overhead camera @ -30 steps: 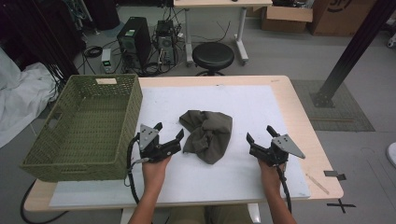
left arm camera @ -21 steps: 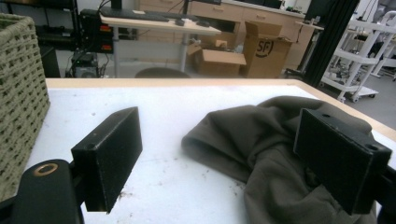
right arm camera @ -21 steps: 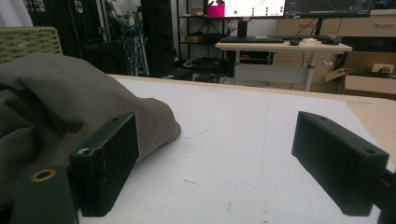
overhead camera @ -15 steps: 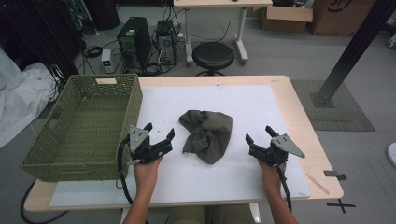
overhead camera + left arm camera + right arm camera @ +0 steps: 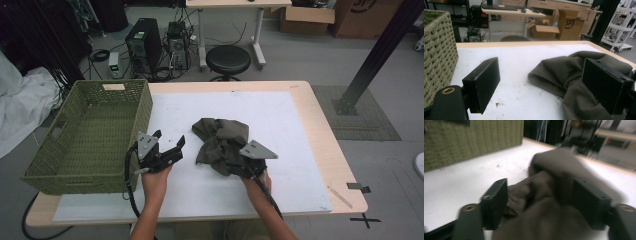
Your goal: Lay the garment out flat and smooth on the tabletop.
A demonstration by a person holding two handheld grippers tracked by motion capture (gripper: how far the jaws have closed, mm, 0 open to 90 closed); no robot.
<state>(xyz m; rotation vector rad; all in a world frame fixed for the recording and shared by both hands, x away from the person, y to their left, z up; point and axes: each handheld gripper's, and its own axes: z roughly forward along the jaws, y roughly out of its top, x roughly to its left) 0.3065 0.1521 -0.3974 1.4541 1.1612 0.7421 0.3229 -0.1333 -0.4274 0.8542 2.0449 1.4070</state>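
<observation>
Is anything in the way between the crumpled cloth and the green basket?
Nothing visible blocks it. Between the cloth and the basket lies bare white mat. The left gripper hovers open over that gap. The right gripper is at the cloth, its jaws just closing with fabric between them. The basket's near wall is the one thing to lift over.

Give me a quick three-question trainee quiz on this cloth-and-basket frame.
1. True or false: the olive cloth lies inside the wicker basket.
2. Which claw has cloth between its jaws: A) left claw B) right claw?
3. Fill in: the basket stands to the ___ of the cloth in the high view.

Key: 1 false, it lies on the white mat. 2 B; its jaws have just been closing around the cloth. 3 left.
</observation>
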